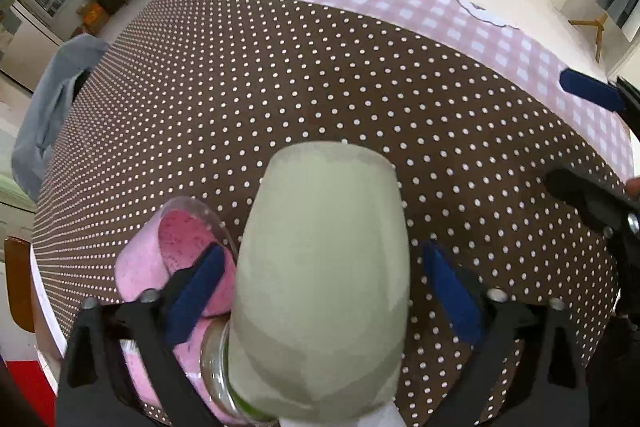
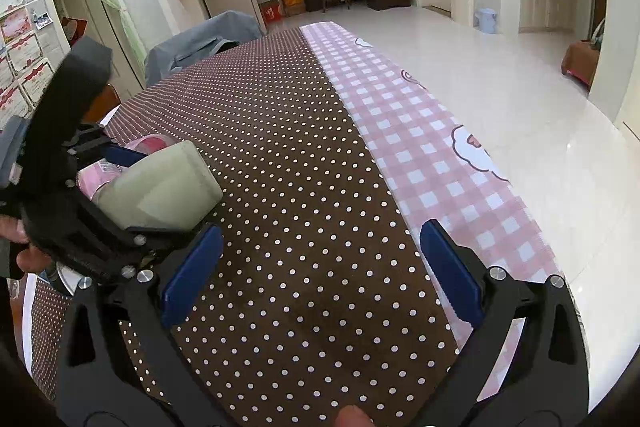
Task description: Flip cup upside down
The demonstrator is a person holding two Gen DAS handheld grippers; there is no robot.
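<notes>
My left gripper (image 1: 320, 291) has its 2 blue pads spread wide around the cup (image 1: 324, 279). The left pad (image 1: 196, 291) looks pressed against or just beside the cup's wall; the right pad (image 1: 452, 291) stands apart from it with dotted cloth showing in the gap. So the jaws are open, and I cannot tell whether they carry the cup or merely bracket it.

The cup is pale green, lying tilted along the gripper's axis, its flat closed end pointing away from the camera toward the far side of the table (image 1: 280, 67). Its near end sits against a glass rim (image 1: 218, 367) low in the left wrist view. Just left of the cup is a pink piece (image 1: 144, 267) with a clear edge, touching or tucked behind the left pad.

From the right wrist view, the cup (image 2: 160, 183) shows at the left, held up off the cloth between the left gripper's (image 2: 132, 187) fingers, with the pink piece (image 2: 148, 145) behind it.

My right gripper (image 2: 318, 271) is right of the cup, well apart from it, jaws wide open and holding nothing, hovering over the brown dotted cloth (image 2: 300, 187). Beyond that, further from the cup, runs the pink checked cloth (image 2: 420, 147). A grey garment (image 2: 200, 39) hangs on a chair at the table's far end.
</notes>
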